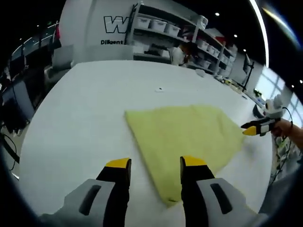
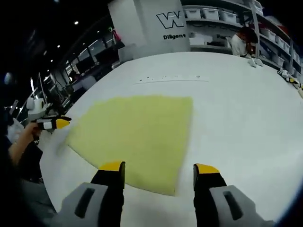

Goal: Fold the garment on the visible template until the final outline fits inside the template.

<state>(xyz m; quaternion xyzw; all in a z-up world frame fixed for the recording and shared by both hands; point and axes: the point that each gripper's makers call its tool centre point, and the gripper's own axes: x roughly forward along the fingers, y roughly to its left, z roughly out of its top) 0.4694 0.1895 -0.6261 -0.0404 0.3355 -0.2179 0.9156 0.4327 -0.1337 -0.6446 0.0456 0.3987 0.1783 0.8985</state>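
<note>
On the white table (image 1: 85, 109) lies the pale yellow garment (image 1: 184, 137), spread flat as a rough four-sided shape, one corner pointing toward the left gripper. No template outline can be made out under or around the cloth; whether the cloth hides it cannot be told.

Left gripper view, left to right: the left gripper (image 1: 155, 165) hovers above the near edge of the garment, jaws spread wide with nothing between them; its left jaw sits over bare table, its right jaw over cloth. Judged from this, it is poised to straddle and pinch that near edge for a fold. Further right, at the far corner of the cloth, the right gripper (image 1: 258, 126) comes in from the side, held by a hand (image 1: 284, 126); its yellow tips are at or just off the garment's corner. Contact cannot be told.

Right gripper view, left to right: the left gripper (image 2: 53, 123) shows small at the table's edge, just beside the garment's (image 2: 137, 137) left corner. The right gripper (image 2: 160, 169) has jaws wide apart, empty, framing the near edge of the cloth.

Both tools standing at opposite edges suggests a two-handed lift and fold; folding looks not yet finished.

Containers: pale bins (image 1: 156, 24) line the shelving (image 2: 222, 28) behind the table; their contents are not legible. A person works near the shelves.
</note>
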